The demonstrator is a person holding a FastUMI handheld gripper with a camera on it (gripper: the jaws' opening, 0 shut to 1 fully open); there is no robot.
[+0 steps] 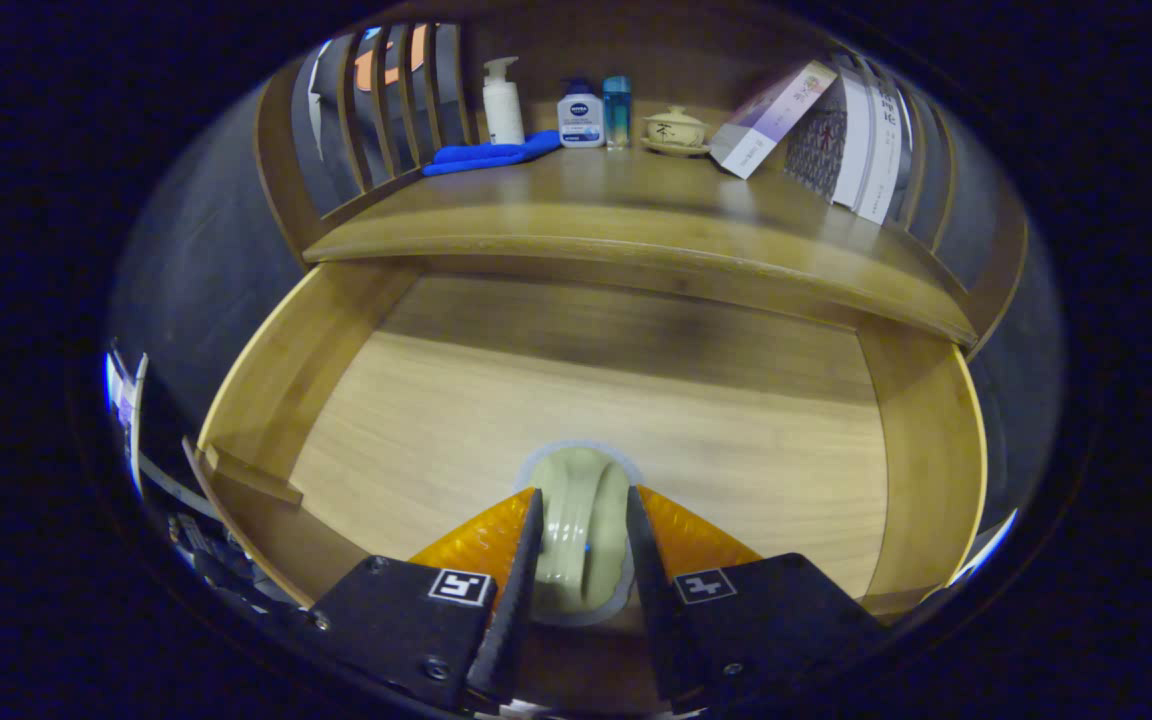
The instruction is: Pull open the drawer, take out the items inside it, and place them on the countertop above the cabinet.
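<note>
Countertop [626, 215] crowded at rear edge; drawer [586, 400] open, near empty. Gripper [581, 545] fingers clamped on pale dish [579, 510], last visible item; placing remains.

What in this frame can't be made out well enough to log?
- Pale green item between the gripper fingers: its near end is hidden by them, so its full shape is unclear. Both fingers appear to press on it.
- Drawer front: hidden under the gripper.
- Back of the countertop: bottles and lidded cup are too small for detail.
- Leaning box: print blurred.
</note>
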